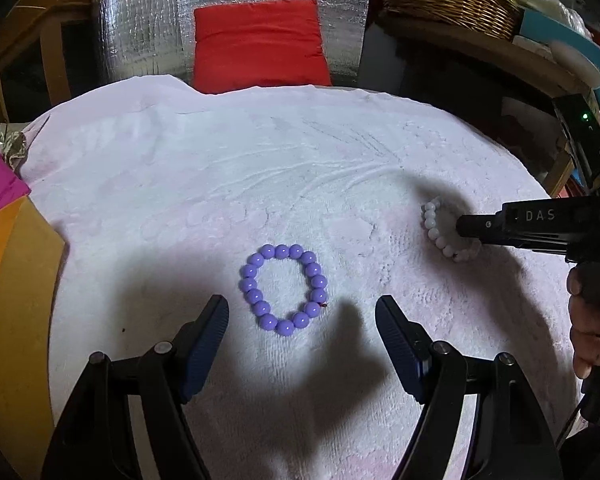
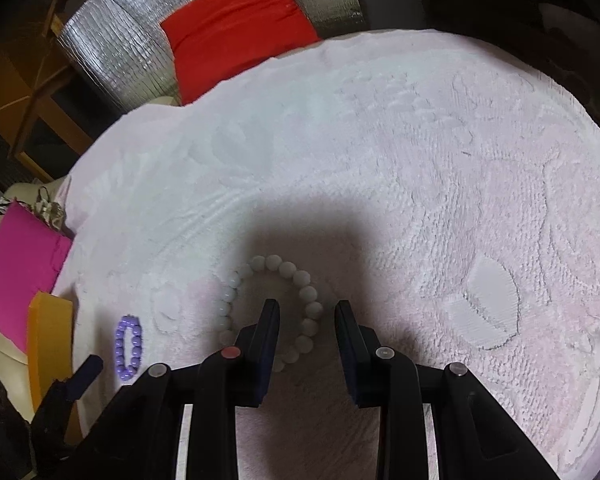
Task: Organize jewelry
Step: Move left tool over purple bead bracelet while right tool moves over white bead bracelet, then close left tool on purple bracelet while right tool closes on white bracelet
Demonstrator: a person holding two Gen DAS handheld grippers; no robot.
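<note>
On the pale towel [image 1: 300,160], the left gripper [image 1: 302,314] gapes before the purple bracelet [image 1: 283,289]; the right gripper [image 2: 308,314], jaws apart, straddles the white bracelet [image 2: 274,304], whose beads may roll free.

Two bead bracelets lie on one white towel [image 1: 300,152]: one purple [image 1: 283,289] at left, one white [image 1: 440,236] at right. One red cushion [image 1: 260,46] sits far.

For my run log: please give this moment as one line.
left gripper: open, before purple bead bracelet | right gripper: open, straddling white bead bracelet
</note>
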